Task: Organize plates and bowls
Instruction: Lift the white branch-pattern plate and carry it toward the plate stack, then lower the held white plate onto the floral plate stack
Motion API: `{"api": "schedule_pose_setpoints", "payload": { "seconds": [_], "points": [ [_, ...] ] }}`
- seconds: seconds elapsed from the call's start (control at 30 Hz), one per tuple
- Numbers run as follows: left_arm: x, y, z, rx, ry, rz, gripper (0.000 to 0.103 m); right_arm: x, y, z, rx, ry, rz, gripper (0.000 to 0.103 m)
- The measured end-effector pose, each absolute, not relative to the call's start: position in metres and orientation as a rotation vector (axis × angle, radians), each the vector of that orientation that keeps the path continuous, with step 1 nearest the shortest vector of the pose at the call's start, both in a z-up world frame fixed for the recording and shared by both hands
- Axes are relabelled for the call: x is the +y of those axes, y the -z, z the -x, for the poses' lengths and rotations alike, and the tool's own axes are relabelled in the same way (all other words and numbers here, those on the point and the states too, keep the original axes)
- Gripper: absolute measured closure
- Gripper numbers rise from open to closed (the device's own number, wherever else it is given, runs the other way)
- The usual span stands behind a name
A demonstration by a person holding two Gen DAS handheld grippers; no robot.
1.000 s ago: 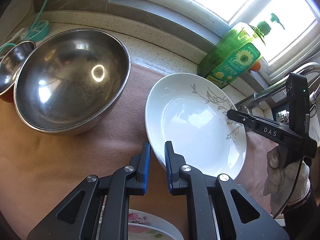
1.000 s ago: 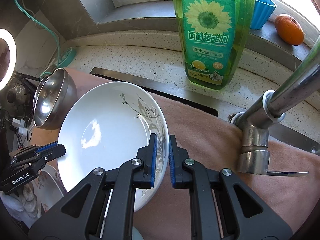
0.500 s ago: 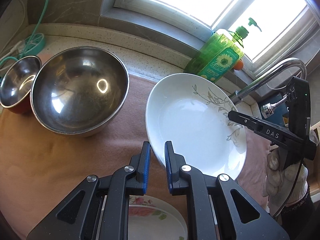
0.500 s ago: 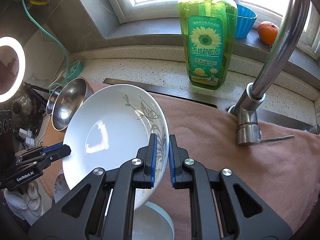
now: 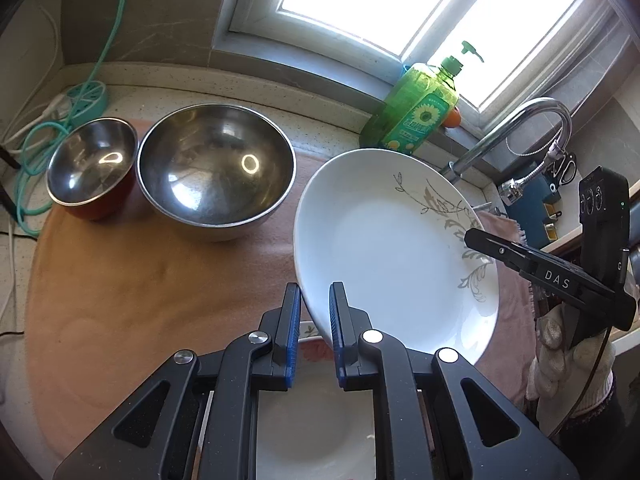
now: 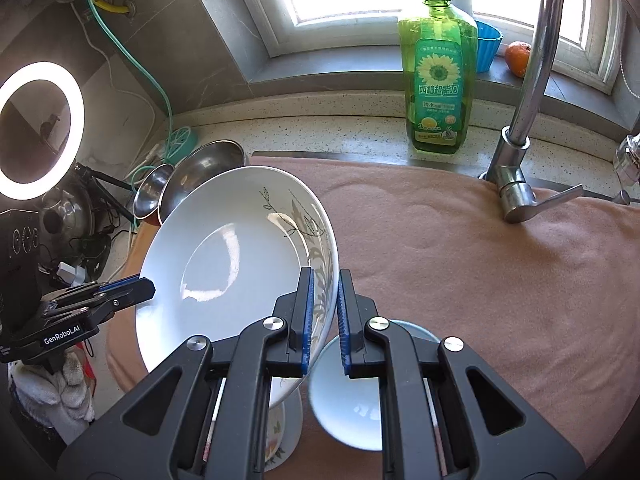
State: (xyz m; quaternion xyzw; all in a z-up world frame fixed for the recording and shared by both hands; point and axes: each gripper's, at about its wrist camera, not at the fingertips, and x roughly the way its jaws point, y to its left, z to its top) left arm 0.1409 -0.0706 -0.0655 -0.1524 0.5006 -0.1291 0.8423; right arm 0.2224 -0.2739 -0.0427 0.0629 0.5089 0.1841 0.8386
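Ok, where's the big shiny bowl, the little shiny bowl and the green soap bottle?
big shiny bowl [image 5: 216,168]: left wrist view, on its inside bottom.
little shiny bowl [image 5: 94,162]: left wrist view, on its inside.
green soap bottle [image 6: 438,80]: right wrist view, on the sunflower label.

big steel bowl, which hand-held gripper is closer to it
Left. The left hand-held gripper grips the white plate's rim on the side facing the big steel bowl; the right hand-held gripper grips the far rim.
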Motion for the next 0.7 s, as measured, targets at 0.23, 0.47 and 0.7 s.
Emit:
{"api": "schedule_pose_setpoints", "payload": {
  "seconds": [0.23,0.47,0.7],
  "points": [
    [-0.051,0.071,-0.118,1.091,0.29,0.295,0.09,-0.254,0.047,-0.181,1.075,-0.372,-0.168,0.092],
    [-0.039,0.079,-0.097,1.121,0.308,0.261,0.09,-0.243,0.064,-0.141,1.107,-0.356,-0.203,0.092],
    [-0.034,0.092,-0.082,1.156,0.313,0.234,0.09,-0.238,0.088,-0.114,1.157,-0.344,-0.206,0.092]
  ]
}}
